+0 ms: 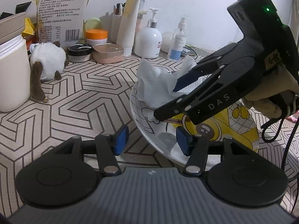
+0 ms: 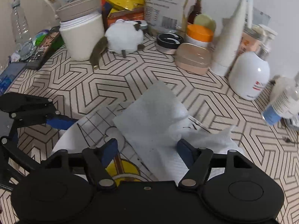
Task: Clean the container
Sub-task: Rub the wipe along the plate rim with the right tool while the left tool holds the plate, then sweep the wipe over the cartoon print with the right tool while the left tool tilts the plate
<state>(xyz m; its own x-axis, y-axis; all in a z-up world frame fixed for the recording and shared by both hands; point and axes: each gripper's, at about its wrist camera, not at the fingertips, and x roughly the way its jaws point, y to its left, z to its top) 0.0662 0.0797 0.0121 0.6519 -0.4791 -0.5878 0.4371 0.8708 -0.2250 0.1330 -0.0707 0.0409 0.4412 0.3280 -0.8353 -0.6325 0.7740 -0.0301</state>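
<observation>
Item: crumpled white paper towel (image 2: 157,123), lying in the round white plate with yellow cartoon print (image 1: 243,140), directly ahead of the right gripper (image 2: 147,149), between its spread, released jaws, pads not pressing. Left gripper (image 1: 152,140) straddles the plate's near rim; whether it pinches, I cannot tell. Surface: geometric-patterned beige tablecloth (image 1: 84,93), toiletries behind

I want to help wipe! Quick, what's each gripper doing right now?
Left gripper: open, fingers either side of the plate rim, not pinching.
Right gripper: open over the paper towel, holding nothing.
</observation>
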